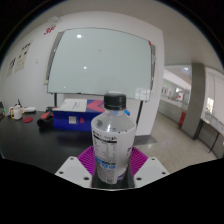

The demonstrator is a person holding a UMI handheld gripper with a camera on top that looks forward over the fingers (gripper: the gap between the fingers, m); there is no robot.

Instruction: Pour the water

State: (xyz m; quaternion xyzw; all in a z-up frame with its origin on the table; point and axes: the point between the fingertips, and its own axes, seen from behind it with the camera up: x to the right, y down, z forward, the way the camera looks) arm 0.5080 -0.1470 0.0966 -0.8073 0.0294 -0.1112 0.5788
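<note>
The water bottle (112, 140) stands straight up between the purple pads (92, 160) of the claw (112, 165), which looks clamped on its sides, lifted high above the table (25, 135), and I think a loose squeeze could let it slip and spill.

A clear plastic water bottle (111, 145) with a dark cap stands upright; a pale label wraps its middle; it sits between the gripper's fingers
</note>
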